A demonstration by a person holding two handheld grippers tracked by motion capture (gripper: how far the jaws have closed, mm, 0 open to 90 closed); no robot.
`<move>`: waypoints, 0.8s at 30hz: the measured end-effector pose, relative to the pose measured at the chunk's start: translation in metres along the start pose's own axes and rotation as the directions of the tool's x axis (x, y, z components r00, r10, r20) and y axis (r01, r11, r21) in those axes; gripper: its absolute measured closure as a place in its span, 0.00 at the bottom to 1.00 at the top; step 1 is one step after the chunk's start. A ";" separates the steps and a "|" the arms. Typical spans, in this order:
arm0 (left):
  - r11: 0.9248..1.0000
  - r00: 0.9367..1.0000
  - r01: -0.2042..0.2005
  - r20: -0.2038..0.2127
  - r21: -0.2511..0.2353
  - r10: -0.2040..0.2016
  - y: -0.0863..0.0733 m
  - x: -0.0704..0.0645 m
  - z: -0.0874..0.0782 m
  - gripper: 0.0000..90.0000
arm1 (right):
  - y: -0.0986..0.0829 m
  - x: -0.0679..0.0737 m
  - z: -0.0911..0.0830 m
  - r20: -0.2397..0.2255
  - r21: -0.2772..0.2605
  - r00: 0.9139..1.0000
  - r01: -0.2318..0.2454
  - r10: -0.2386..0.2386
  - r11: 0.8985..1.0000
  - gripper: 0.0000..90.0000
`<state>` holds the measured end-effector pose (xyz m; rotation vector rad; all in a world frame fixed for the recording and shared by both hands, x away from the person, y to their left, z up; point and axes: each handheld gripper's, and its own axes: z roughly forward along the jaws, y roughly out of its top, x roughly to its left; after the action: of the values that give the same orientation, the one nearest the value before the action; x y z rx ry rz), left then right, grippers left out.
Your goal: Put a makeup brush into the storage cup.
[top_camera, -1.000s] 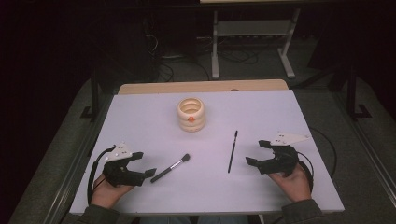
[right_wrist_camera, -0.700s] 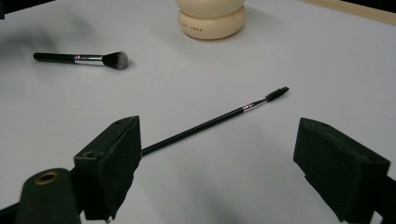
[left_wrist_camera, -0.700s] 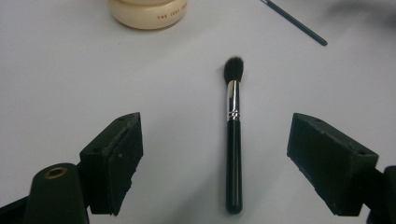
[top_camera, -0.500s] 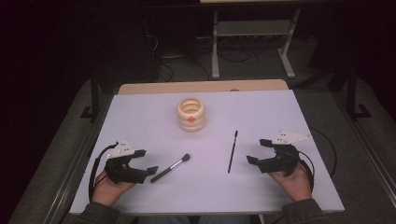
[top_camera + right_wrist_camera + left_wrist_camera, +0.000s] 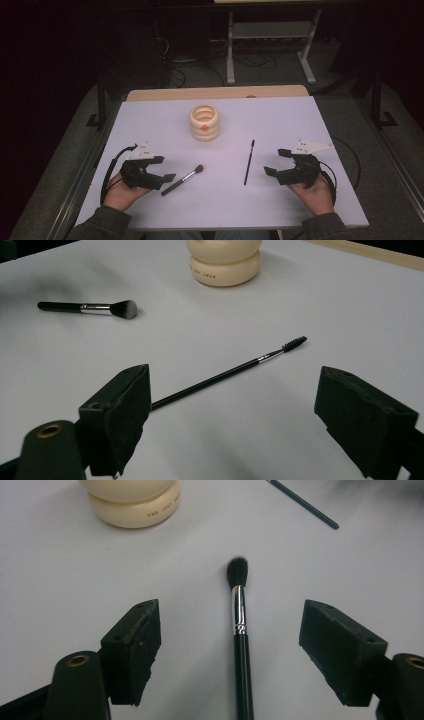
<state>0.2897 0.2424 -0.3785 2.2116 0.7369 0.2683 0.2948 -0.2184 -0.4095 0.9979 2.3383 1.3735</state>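
High view, counted: two grippers, two brushes, one cream holder, one white table (image 5: pixel 150 125). Left gripper (image 5: pixel 161 169) low at the near left, jaws spread wide, grasping nothing. Right gripper (image 5: pixel 276 161) low at the near right, jaws likewise spread and empty. Makeup brush (image 5: pixel 183 179) flat on the table just beside the left gripper, lying at a slant, bristles toward the far right. Spoolie brush (image 5: pixel 249 161) flat on the table left of the right gripper, nearly straight front to back. Ringed cream holder (image 5: pixel 204 122) upright farther back, about midway between the brushes.

Against the picture half a second ago: left gripper shifted slightly toward the makeup brush; right gripper, both brushes and holder in the same places.

Left gripper view: makeup brush (image 5: pixel 241 632) between the open jaws without touching either, black handle, silver ferrule, dark rounded bristle tuft pointing away. Right gripper view: spoolie brush (image 5: pixel 227 373) thin and black, small spiral head at the far end, handle end hidden behind the left-hand jaw.
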 end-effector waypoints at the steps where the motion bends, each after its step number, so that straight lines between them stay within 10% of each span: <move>1: 1.000 1.000 -0.002 0.002 0.014 0.002 0.003 -0.001 0.001 0.29 | 0.000 0.000 0.000 -0.002 -0.001 1.000 0.000 0.000 1.000 0.15; 24: 0.978 0.997 -0.070 0.053 0.197 0.060 0.020 0.001 0.032 0.43 | 0.000 0.000 -0.001 -0.009 -0.003 1.000 -0.002 0.002 1.000 0.16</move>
<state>0.3115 0.2129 -0.3858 2.4255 0.6919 0.1812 0.2942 -0.2189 -0.4090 0.9957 2.3418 1.3838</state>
